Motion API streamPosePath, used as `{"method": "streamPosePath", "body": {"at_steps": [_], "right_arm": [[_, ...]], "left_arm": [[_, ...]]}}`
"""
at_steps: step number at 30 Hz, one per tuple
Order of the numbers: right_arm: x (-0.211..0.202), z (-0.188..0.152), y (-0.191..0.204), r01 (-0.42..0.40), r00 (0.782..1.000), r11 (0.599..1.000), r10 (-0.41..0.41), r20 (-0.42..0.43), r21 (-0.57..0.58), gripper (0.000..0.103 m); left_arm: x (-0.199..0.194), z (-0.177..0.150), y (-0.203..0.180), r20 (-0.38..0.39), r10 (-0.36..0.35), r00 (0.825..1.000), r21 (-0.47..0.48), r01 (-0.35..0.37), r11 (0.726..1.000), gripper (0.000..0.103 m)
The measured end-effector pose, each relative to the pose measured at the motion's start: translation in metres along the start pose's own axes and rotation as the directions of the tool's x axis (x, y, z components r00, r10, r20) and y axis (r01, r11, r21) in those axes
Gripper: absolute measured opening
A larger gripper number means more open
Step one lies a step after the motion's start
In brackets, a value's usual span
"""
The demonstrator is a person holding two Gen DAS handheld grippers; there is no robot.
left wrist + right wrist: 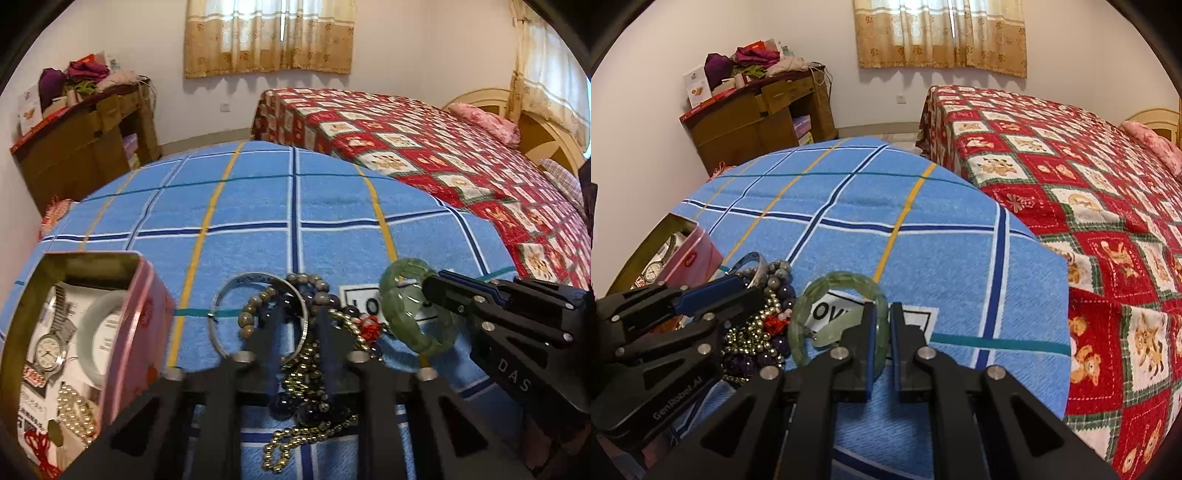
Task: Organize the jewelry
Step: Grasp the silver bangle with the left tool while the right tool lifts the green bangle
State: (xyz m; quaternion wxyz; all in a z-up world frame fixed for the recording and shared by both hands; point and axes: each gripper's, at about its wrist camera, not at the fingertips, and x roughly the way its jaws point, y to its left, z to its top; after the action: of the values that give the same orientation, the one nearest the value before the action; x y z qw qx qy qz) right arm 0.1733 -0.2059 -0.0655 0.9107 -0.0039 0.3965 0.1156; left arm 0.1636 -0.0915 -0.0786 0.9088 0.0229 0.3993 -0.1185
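Left wrist view: the left gripper hangs with jaws parted over a tangled heap of bead strands and a silver bangle, its fingers hiding part of the pile. The pink tin holds a watch, a white bangle and gold beads.

Right wrist view: the right gripper clenches the green jade bangle, tilted above the blue checked cloth; the bangle's rim is covered between the pads.

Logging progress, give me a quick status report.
Right gripper shut on green bangle, lifted. Left gripper open over the jewelry pile. Tin box at left, nothing in the way.
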Motion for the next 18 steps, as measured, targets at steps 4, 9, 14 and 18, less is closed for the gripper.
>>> {"method": "streamPosePath", "body": {"at_steps": [4,9,14,18], "right_arm": [[-0.001,-0.001,0.0,-0.01,1.0,1.0,0.01,0.003,0.003,0.009],[-0.003,-0.002,-0.003,-0.022,1.0,1.0,0.022,0.021,0.017,0.009],[-0.007,-0.001,-0.004,-0.034,0.998,0.999,0.032,0.048,0.028,0.009],[-0.011,-0.002,-0.005,-0.045,0.996,0.999,0.043,0.079,0.029,0.009]], "left_arm": [[-0.007,-0.003,0.006,0.03,-0.047,0.998,-0.025,0.048,0.999,0.004],[-0.027,-0.009,0.017,0.12,-0.075,0.99,-0.06,0.083,0.995,0.003],[-0.037,-0.01,0.017,0.164,-0.049,0.985,-0.048,0.058,0.997,0.004],[-0.038,-0.009,0.018,0.176,-0.026,0.984,-0.057,0.037,0.998,0.004]]}}
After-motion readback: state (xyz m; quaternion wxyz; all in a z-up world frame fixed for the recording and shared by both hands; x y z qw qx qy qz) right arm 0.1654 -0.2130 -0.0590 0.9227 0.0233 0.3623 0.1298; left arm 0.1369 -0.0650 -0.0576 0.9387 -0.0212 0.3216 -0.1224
